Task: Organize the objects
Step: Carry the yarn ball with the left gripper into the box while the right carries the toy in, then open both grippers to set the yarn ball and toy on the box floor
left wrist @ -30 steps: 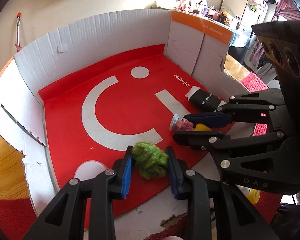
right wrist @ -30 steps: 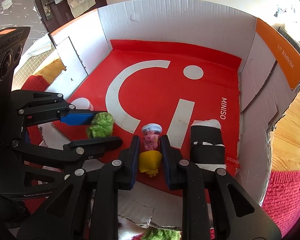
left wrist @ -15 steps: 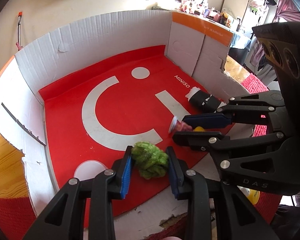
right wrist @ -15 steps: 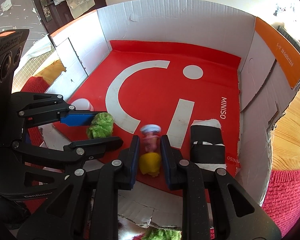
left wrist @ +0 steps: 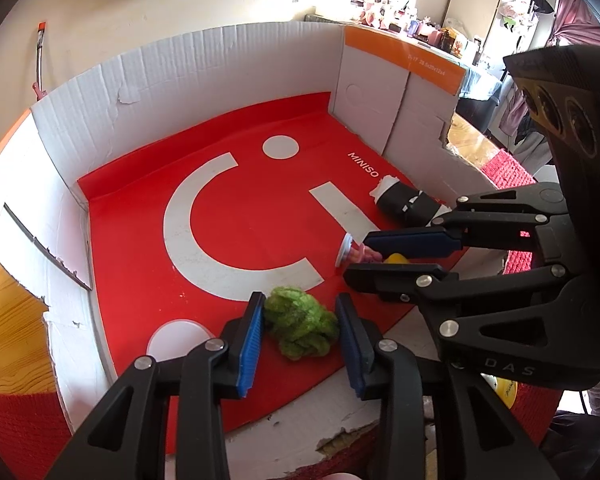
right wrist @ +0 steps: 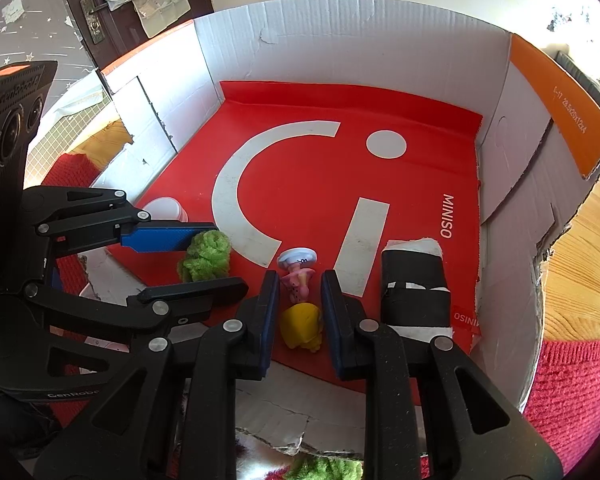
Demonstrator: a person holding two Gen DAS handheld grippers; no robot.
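Observation:
A fuzzy green ball (left wrist: 300,326) lies on the red floor of a cardboard box (left wrist: 228,80), between the fingers of my left gripper (left wrist: 300,330); the jaws stand open around it with a small gap on the right side. It also shows in the right wrist view (right wrist: 205,256). A small pink and yellow figurine with a white hat (right wrist: 300,300) lies between the fingers of my right gripper (right wrist: 300,312), which is open with gaps on both sides. The figurine also shows in the left wrist view (left wrist: 360,254).
A black-and-white wrapped roll (right wrist: 414,288) lies by the box's right wall (right wrist: 512,208). A white round patch (left wrist: 176,338) marks the red floor near the left gripper. Red carpet (right wrist: 572,380) and wooden floor (right wrist: 580,264) surround the box.
The right gripper's jaws have opened wider around the figurine, which now lies on the box floor. The left gripper's jaws have also spread a little from the green ball.

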